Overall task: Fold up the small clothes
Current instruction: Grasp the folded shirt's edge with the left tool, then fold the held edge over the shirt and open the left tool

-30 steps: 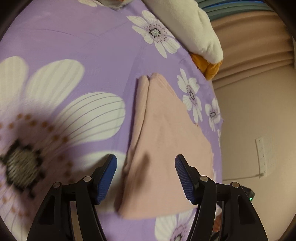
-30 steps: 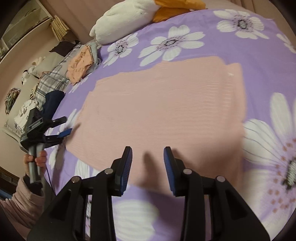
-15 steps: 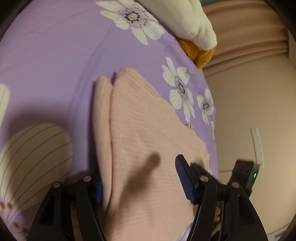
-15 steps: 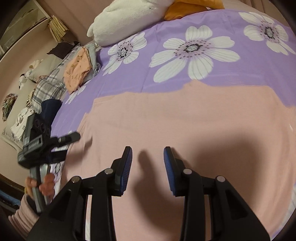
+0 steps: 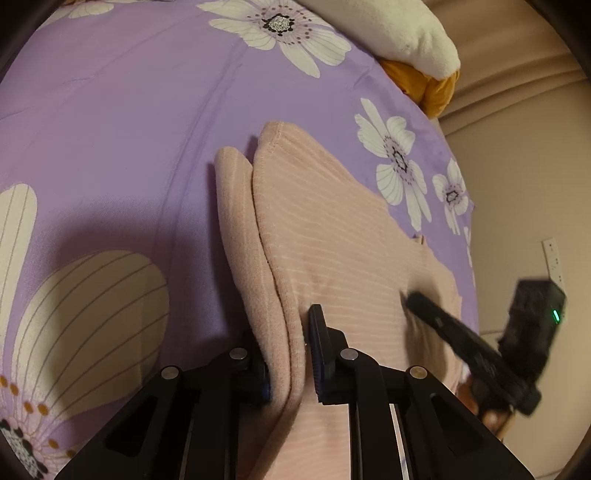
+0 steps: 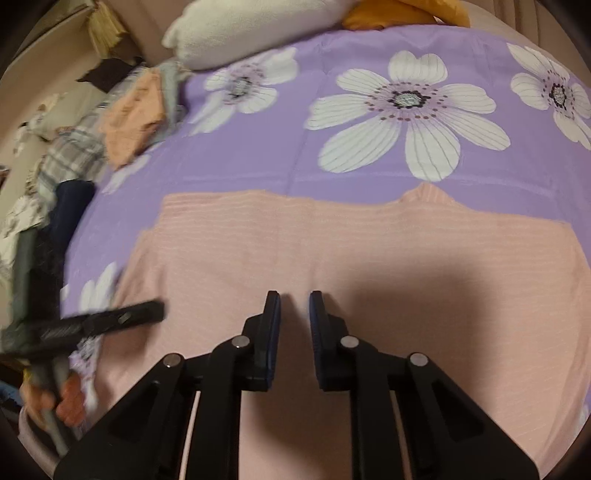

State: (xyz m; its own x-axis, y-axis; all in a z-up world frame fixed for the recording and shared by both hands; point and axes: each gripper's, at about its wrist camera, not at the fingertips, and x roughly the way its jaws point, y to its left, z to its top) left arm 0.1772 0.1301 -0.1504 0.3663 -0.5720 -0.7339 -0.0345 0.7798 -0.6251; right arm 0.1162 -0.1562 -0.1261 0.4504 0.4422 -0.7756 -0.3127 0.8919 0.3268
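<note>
Left gripper (image 5: 290, 354): pinching pink garment (image 5: 343, 236) edge. Right gripper (image 6: 294, 321): slightly parted, empty. I judge the cloth soft, light; hold by edges.

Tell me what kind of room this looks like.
Probably a bedroom: a purple bedspread with white flowers, a white plush pillow at its far end, and a heap of clothes alongside.

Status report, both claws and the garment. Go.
Left claw shut on pink garment edge. Right claw over garment, narrow gap, not gripping. Garment flat on bedspread. Nothing in the way.
</note>
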